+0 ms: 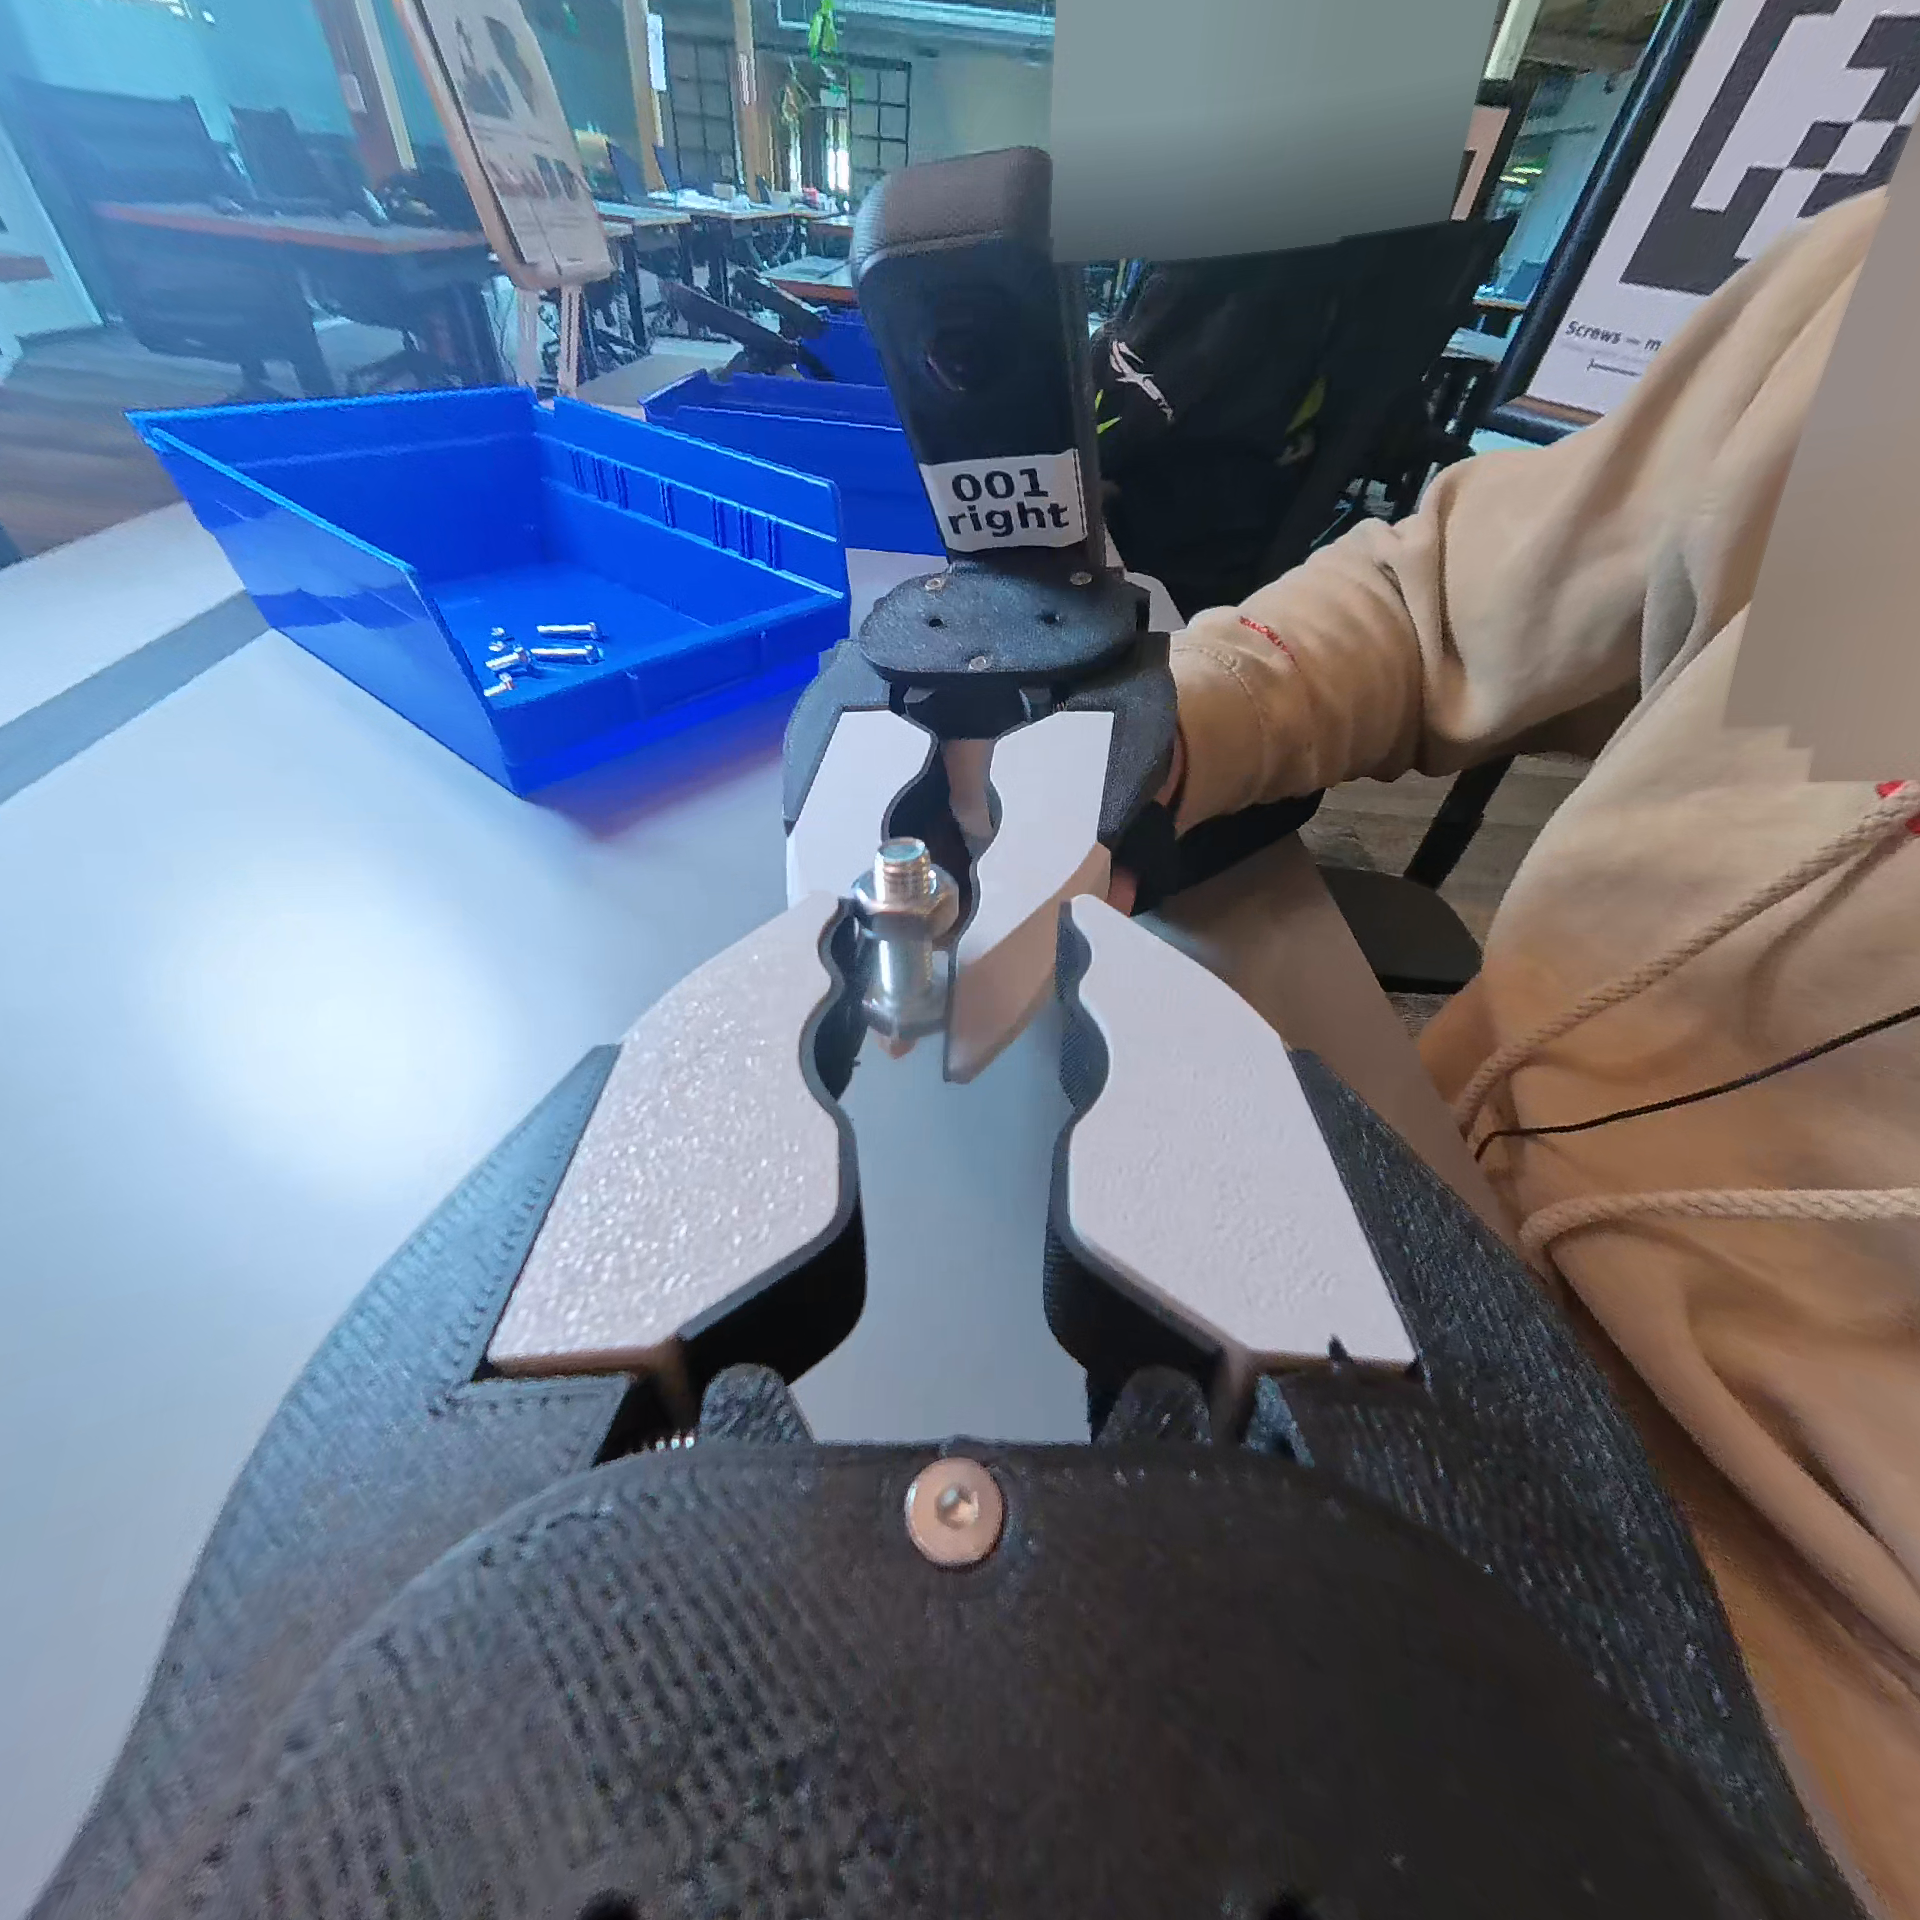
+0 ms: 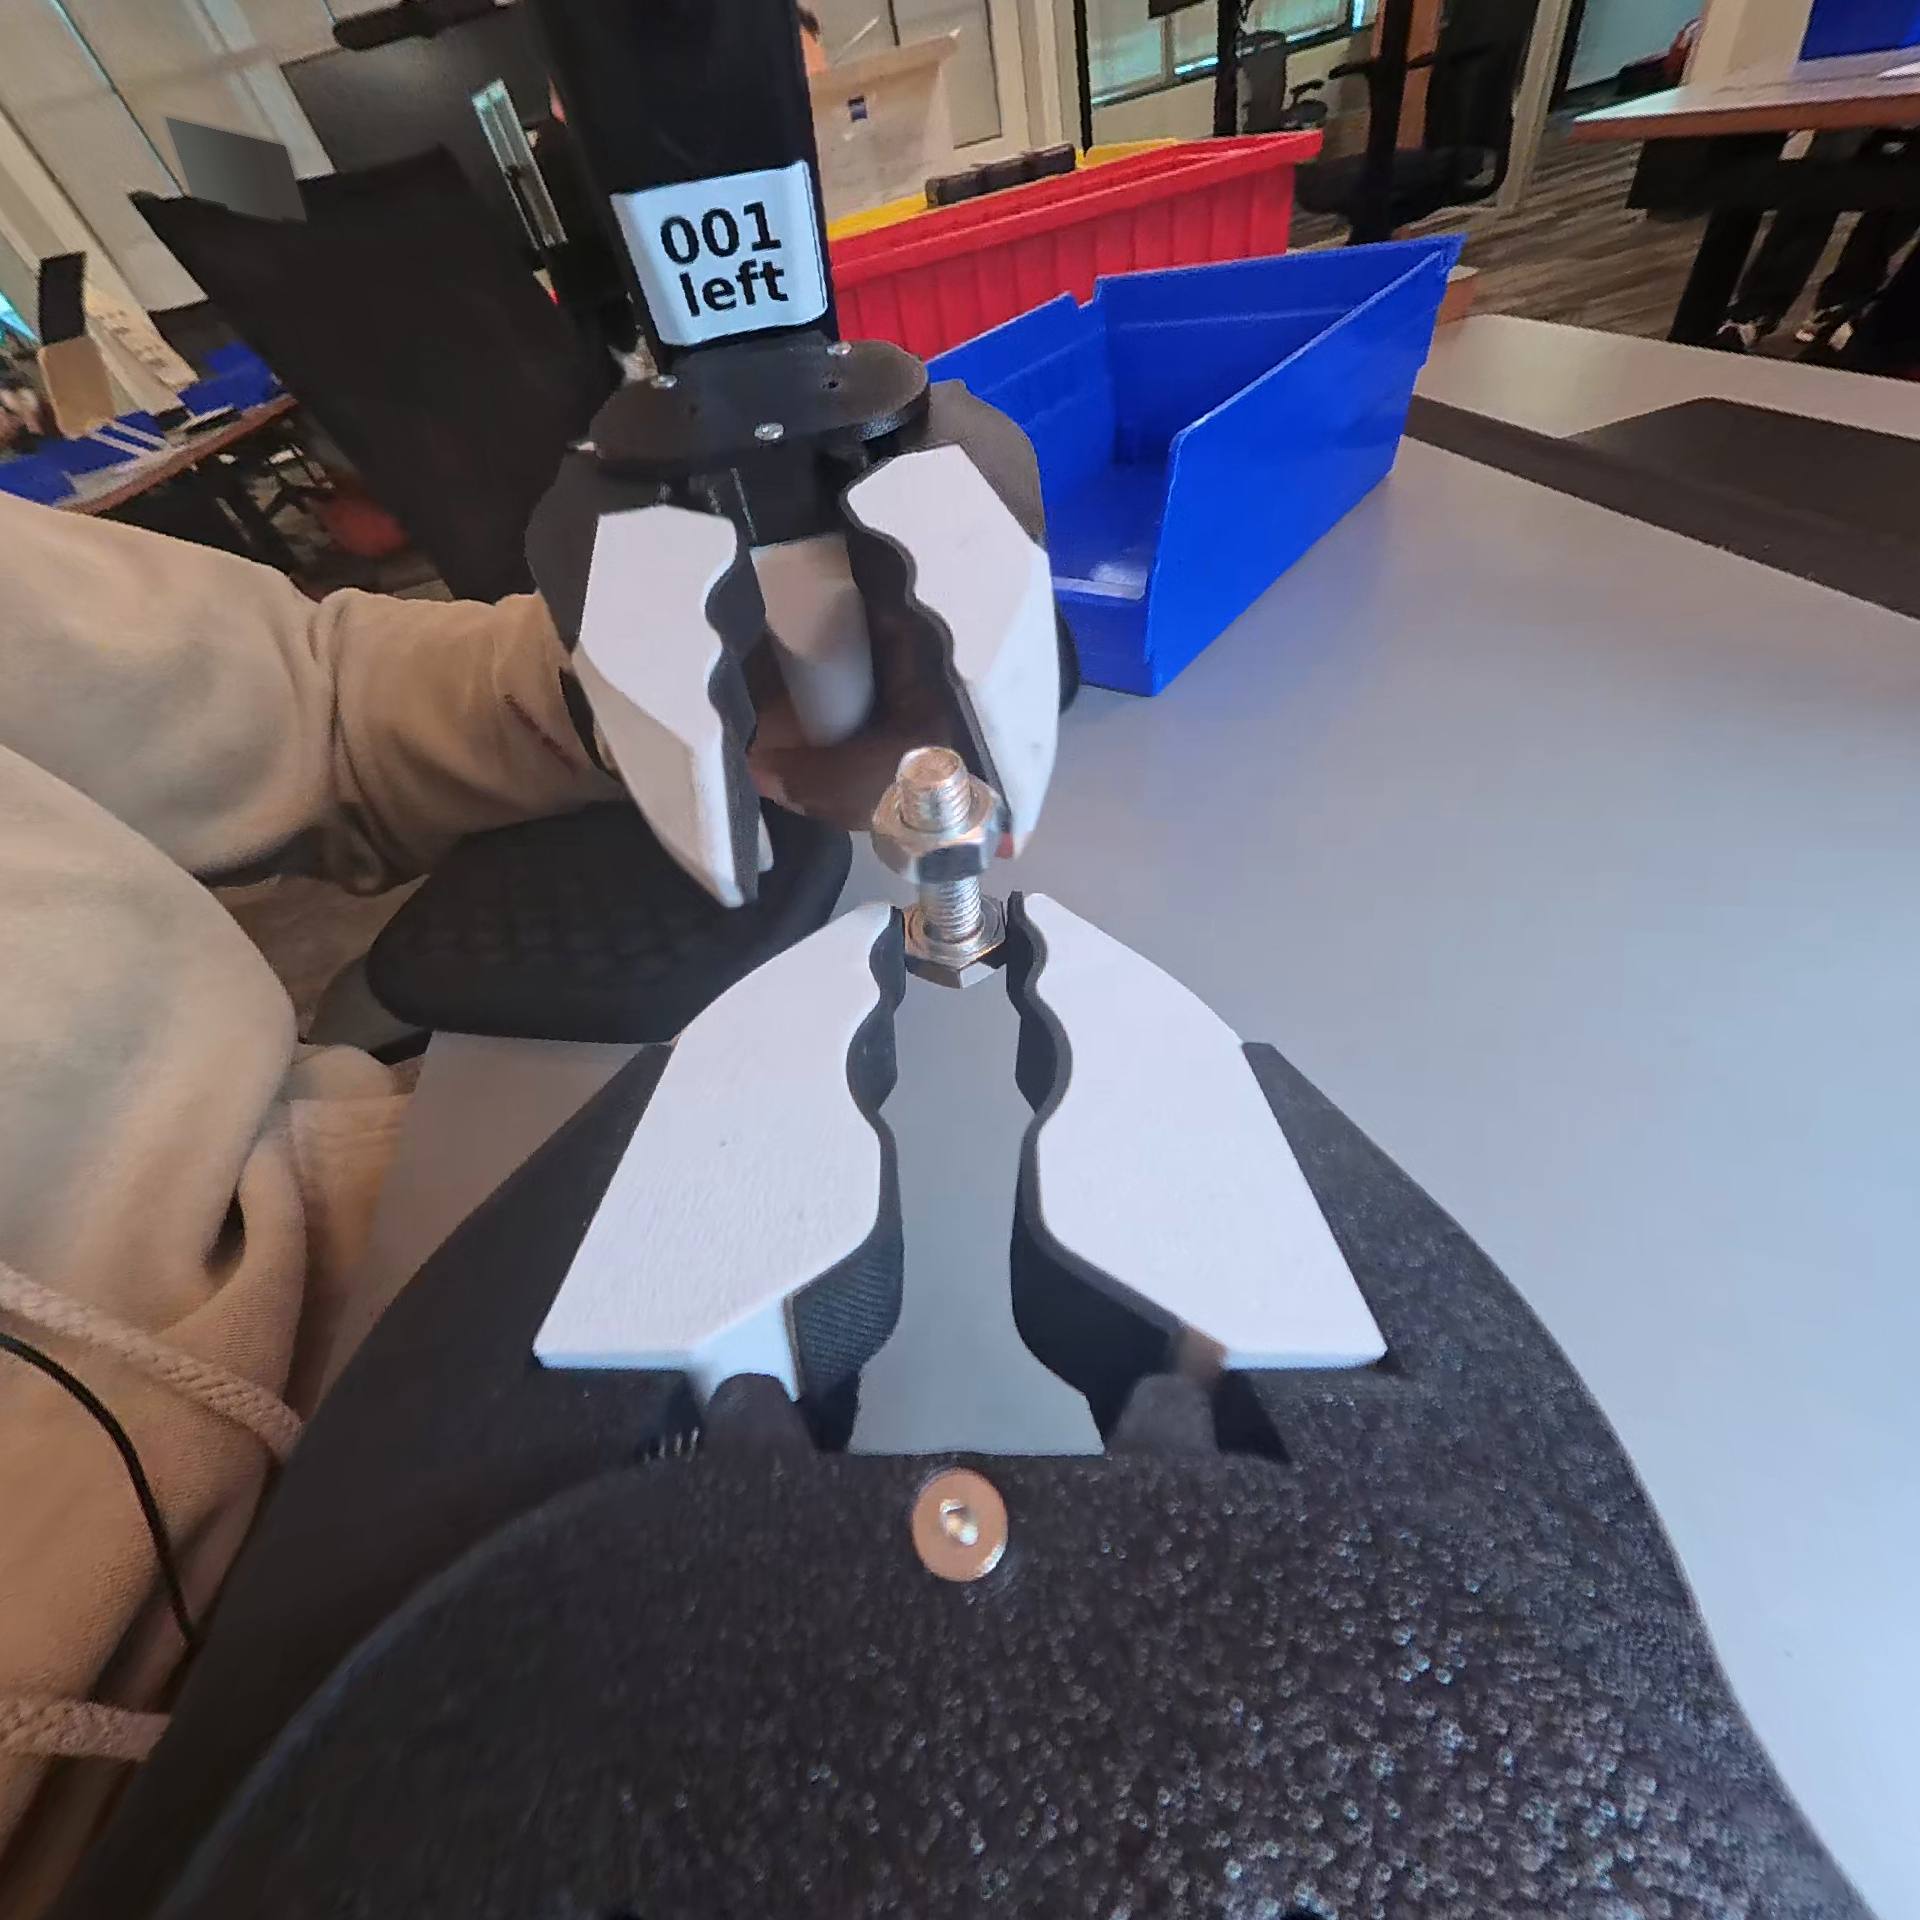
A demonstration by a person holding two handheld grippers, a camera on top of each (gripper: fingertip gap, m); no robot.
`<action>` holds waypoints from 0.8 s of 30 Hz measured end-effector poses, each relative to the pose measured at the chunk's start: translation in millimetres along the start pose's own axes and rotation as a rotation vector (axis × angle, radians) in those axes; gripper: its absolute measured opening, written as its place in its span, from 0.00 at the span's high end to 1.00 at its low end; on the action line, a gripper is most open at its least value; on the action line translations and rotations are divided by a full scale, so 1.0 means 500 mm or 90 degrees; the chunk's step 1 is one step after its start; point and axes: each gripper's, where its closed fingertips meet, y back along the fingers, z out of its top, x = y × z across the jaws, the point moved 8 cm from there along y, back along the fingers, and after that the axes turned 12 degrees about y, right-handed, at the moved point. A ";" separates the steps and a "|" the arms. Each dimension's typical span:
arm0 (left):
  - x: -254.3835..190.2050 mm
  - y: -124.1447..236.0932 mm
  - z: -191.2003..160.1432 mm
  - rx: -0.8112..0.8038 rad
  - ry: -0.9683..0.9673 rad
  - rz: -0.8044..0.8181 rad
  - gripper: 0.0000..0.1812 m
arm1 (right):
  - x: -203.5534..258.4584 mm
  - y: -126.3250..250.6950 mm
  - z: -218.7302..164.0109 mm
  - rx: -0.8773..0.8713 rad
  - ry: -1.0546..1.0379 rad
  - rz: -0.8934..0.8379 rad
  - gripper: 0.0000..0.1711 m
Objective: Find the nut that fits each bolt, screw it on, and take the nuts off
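Note:
My right gripper (image 2: 951, 920) is shut on the hex head of a silver bolt (image 2: 948, 904), which points away from it. A silver nut (image 2: 940, 826) sits near the end of the bolt's thread. My left gripper (image 2: 878, 852) faces it from the far side, open, with the nut between its fingers. One pad (image 2: 1023, 821) touches the nut and the other stands apart. In the left wrist view the bolt (image 1: 902, 966) and nut (image 1: 902, 896) stand by my left gripper's (image 1: 951, 935) left finger (image 1: 727, 1039), with a wide gap on the right.
A blue bin (image 1: 343, 582) on the grey table (image 1: 312, 987) holds several loose bolts (image 1: 540, 655). A second blue bin (image 1: 790, 416) stands behind it. The right wrist view shows a blue bin (image 2: 1247, 499) and a red bin (image 2: 1060, 239). A person's beige sleeve (image 1: 1455, 623) is alongside. The grippers are tip to tip, or close to it.

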 end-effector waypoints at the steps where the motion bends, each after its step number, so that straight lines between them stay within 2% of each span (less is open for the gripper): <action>1: 0.001 0.009 0.004 0.002 0.007 -0.010 0.84 | -0.003 0.002 0.000 -0.001 0.000 -0.013 0.89; 2: -0.005 0.021 0.007 -0.004 -0.001 -0.055 1.00 | -0.010 0.007 0.001 -0.004 -0.005 -0.031 0.89; 3: -0.008 0.029 0.013 -0.028 0.002 -0.064 1.00 | -0.020 0.013 0.002 -0.010 -0.020 -0.037 0.89; 6: -0.005 0.031 0.019 -0.036 -0.013 -0.037 0.94 | -0.031 0.024 0.004 -0.016 -0.030 -0.046 0.89; 11: 0.006 0.005 0.006 -0.040 -0.023 0.022 0.76 | 0.003 -0.004 -0.002 0.006 -0.010 0.011 0.89; 15: -0.004 -0.004 -0.006 0.011 -0.028 -0.002 0.78 | 0.002 -0.004 -0.001 0.005 -0.015 0.015 0.89; 16: -0.004 0.001 -0.004 0.023 -0.019 -0.009 0.81 | -0.003 0.000 -0.001 0.001 -0.019 0.002 0.89; 17: -0.006 0.010 -0.002 0.032 -0.016 -0.036 0.91 | -0.011 0.006 0.000 -0.003 -0.029 -0.016 0.89; 18: -0.009 0.018 0.002 0.020 -0.012 -0.058 0.95 | -0.020 0.013 0.001 -0.008 -0.039 -0.025 0.89; 20: -0.007 0.024 0.008 0.003 -0.020 -0.043 0.94 | -0.032 0.023 0.002 -0.012 -0.049 -0.039 0.89; 24: 0.001 0.011 0.005 -0.013 -0.025 -0.004 0.83 | -0.014 0.008 -0.004 0.006 -0.037 -0.009 0.89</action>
